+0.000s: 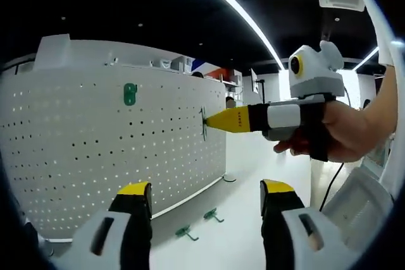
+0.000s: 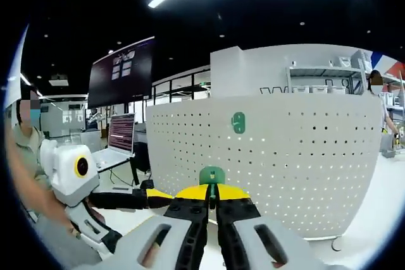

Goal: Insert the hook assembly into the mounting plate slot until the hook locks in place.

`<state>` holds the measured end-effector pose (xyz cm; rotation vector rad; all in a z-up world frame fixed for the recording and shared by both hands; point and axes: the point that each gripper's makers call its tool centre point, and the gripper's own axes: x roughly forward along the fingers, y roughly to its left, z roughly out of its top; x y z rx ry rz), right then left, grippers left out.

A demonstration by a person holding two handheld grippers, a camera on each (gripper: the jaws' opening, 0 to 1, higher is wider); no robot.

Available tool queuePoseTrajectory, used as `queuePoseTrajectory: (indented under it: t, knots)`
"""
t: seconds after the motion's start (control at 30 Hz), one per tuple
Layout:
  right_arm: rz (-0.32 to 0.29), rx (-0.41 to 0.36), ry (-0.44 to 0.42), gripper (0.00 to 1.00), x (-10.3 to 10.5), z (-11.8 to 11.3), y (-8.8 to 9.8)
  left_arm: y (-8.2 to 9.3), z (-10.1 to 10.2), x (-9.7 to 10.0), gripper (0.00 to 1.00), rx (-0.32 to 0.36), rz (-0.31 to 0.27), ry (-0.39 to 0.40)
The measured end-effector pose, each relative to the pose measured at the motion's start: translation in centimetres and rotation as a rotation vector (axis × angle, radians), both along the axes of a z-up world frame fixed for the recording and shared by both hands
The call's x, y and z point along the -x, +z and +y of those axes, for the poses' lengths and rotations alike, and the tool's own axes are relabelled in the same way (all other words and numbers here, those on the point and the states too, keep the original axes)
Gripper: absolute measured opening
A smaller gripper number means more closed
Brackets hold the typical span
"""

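Note:
A white perforated mounting plate stands upright on the table, seen too in the right gripper view. One green hook hangs on its face. My right gripper reaches in from the right, shut on a second green hook held at the plate's surface. In the right gripper view that hook sticks up between the shut jaws of my right gripper. My left gripper stands open with nothing in it, below the held hook and a little off the plate.
Three loose green hooks lie on the white table by the plate's foot. My left gripper shows low at the left, with a person behind it. A laptop sits further back.

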<state>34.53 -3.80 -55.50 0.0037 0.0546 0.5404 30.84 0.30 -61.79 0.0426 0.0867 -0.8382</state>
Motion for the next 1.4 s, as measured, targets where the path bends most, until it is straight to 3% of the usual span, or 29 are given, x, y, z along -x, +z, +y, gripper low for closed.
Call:
queuePoseTrajectory:
  t: [0.53,1.03,1.4]
  knots:
    - [0.018,-0.008,-0.069,0.01,-3.2,-1.0,1.8,-0.4,2.0,0.4,0.7,0.008,-0.007,0.059]
    - [-0.014,-0.022,-0.118,0.01,-6.0,-2.1,3.5,-0.9,4.2,0.6,0.69,0.016,-0.007,0.111]
    - [-0.081,0.003,-0.146,0.01,-8.8,-2.1,5.4,-1.0,5.3,0.9,0.69,0.025,-0.008,0.136]
